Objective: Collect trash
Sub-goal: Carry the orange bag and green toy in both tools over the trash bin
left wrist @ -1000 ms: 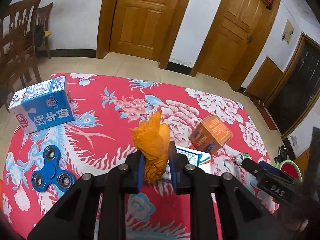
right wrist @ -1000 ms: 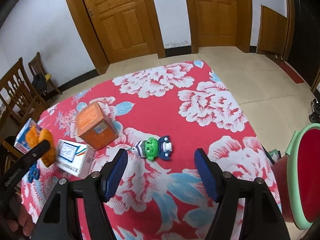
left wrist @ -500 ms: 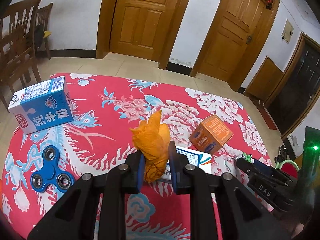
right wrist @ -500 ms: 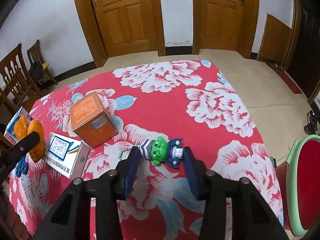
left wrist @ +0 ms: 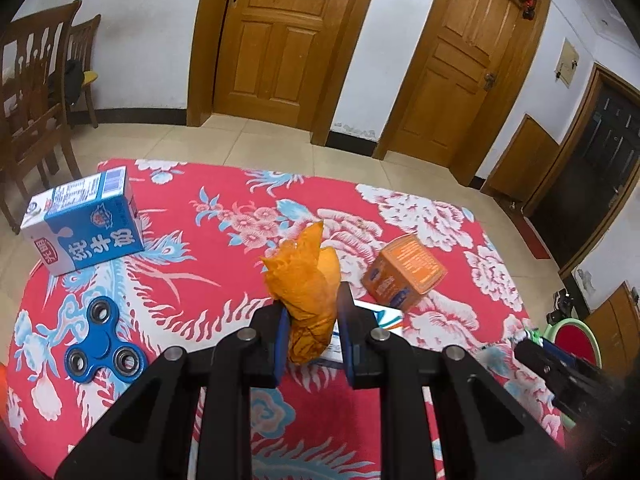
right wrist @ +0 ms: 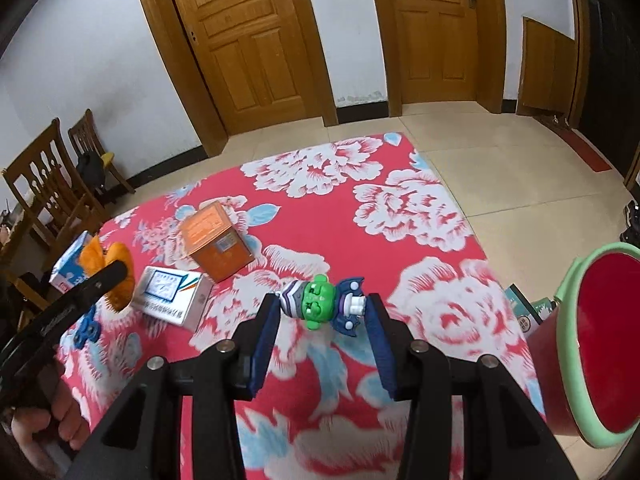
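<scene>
Two grippers engaged: left gripper (left wrist: 310,334) pinched orange wrapper (left wrist: 306,284) above surface (left wrist: 224,280); right gripper (right wrist: 324,334) closed around green toy (right wrist: 322,304), contact unclear. Advice: squeeze toy mid-body, lift straight, carry toward red bin (right wrist: 600,344).

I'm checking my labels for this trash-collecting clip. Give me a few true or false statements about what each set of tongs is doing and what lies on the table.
1. The left tongs clamp an orange wrapper. True.
2. The right tongs hold the orange box. False: they straddle the green toy figure; the box sits apart on the tablecloth.
3. A blue fidget spinner lies on the cloth. True.
4. The milk carton is inside the red bin. False: it lies on the table's far left; the bin stands beside the table, right.
</scene>
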